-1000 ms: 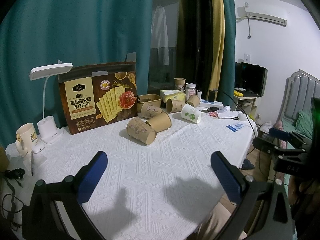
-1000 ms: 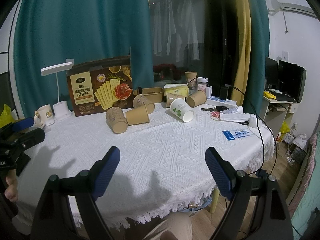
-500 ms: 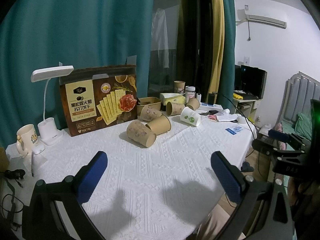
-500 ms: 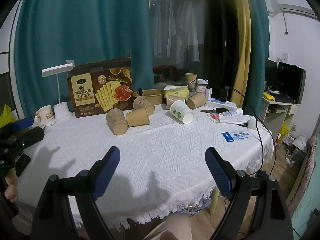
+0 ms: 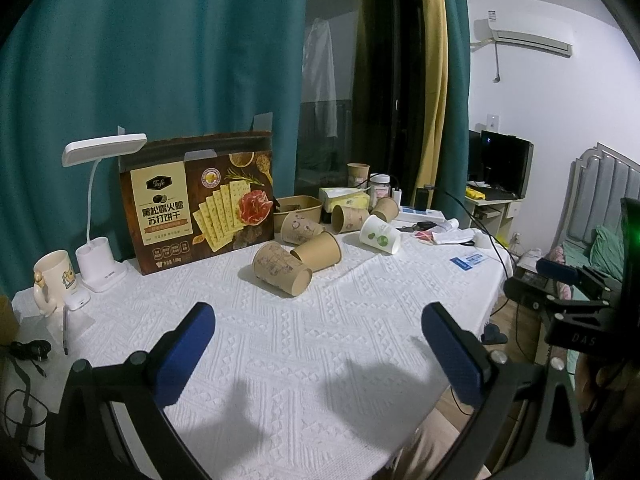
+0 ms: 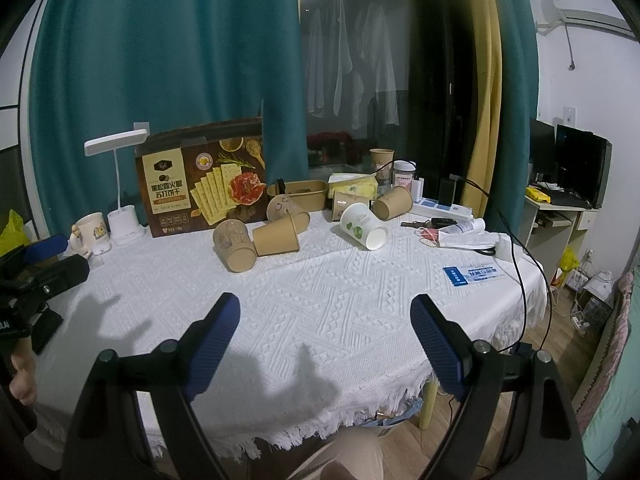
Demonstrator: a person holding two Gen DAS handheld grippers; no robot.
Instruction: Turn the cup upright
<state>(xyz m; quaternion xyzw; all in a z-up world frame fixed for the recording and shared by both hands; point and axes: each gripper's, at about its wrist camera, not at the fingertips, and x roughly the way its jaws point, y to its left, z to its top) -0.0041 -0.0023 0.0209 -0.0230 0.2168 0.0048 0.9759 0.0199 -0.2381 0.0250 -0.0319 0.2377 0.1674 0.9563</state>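
Several paper cups lie on their sides on the white tablecloth [image 5: 320,352]. A patterned brown cup [image 5: 282,269] [image 6: 234,245] is the closest, with a plain brown cup [image 5: 318,251] [image 6: 276,236] beside it. A white cup with green print [image 5: 380,235] [image 6: 363,226] lies further right. More brown cups [image 5: 349,218] lie behind. My left gripper [image 5: 318,316] hovers open over the near part of the table, well short of the cups. My right gripper [image 6: 325,308] is open too, nothing between its blue pads, also well short of them.
A cracker box [image 5: 200,208] stands at the back left beside a white desk lamp [image 5: 98,236] and a mug [image 5: 52,280]. A paper bowl [image 5: 298,206], a tissue box [image 5: 346,198], a jar, one upright cup, cables and papers [image 6: 460,236] crowd the back right. A blue card [image 6: 476,274] lies near the table's right edge.
Both views have shifted only slightly; the cups lie as before and both grippers stay open.
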